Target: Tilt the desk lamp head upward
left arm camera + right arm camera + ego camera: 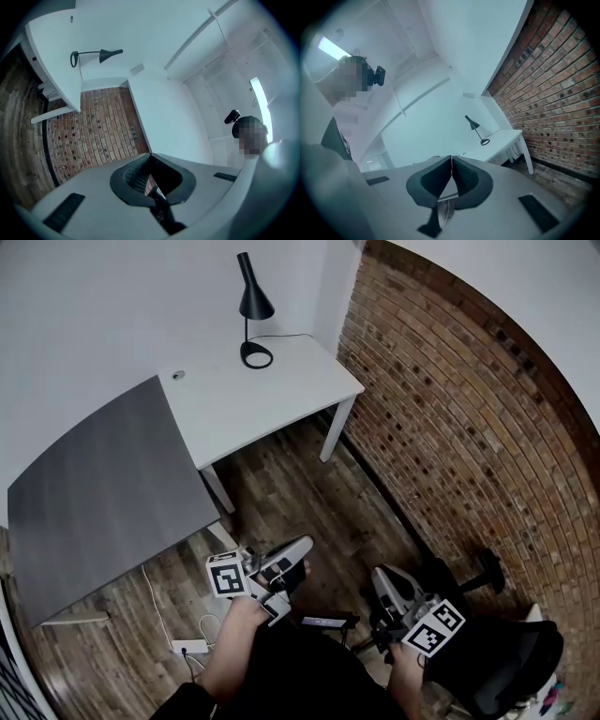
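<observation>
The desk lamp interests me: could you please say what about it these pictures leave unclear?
- Desk lamp head hinge: too small in all three views.
- Bulb, lit or not: head view, hidden inside the downturned head.
- Plug: head view, the cord runs off behind the white desk.

both grippers are held low in front of the torso, well apart. left gripper (302,547) points forward and a bit upward, left marker cube (227,575) on top, bare left forearm (228,652) behind it. right gripper (377,576) sits roughly level, right marker cube (434,628) facing up. jaws on both are closed tip to tip, nothing between them.
</observation>
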The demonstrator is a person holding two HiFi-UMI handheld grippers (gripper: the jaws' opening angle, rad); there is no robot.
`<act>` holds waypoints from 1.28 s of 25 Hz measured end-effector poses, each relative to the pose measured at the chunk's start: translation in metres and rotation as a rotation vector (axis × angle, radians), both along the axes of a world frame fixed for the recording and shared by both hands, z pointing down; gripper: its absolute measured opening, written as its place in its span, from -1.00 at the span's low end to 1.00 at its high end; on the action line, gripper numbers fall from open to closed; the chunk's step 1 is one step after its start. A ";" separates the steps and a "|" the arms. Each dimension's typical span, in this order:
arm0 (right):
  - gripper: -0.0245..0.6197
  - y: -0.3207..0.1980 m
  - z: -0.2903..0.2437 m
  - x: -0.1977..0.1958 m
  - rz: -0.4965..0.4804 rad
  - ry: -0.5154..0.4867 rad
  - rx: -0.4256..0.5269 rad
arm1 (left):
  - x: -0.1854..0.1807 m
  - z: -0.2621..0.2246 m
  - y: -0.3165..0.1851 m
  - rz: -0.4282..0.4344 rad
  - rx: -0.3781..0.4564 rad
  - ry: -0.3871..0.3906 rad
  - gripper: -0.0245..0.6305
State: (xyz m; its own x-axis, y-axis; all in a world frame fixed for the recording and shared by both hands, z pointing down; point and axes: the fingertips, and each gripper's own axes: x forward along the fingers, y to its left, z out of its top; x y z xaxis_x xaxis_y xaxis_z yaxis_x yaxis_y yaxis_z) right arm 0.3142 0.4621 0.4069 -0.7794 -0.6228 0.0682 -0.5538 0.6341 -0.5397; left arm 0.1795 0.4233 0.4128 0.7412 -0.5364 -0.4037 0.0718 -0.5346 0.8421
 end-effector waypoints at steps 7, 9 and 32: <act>-0.88 -0.048 0.003 -0.051 -0.002 0.006 0.006 | -0.055 0.006 -0.047 -0.018 -0.018 0.001 -0.89; -0.88 -0.058 0.006 -0.060 0.006 -0.005 -0.001 | -0.068 0.010 -0.057 -0.032 -0.031 -0.001 -0.89; -0.88 -0.270 -0.003 -0.036 -0.282 -0.147 -0.001 | -0.038 -0.011 -0.203 -0.278 -0.021 -0.136 -0.89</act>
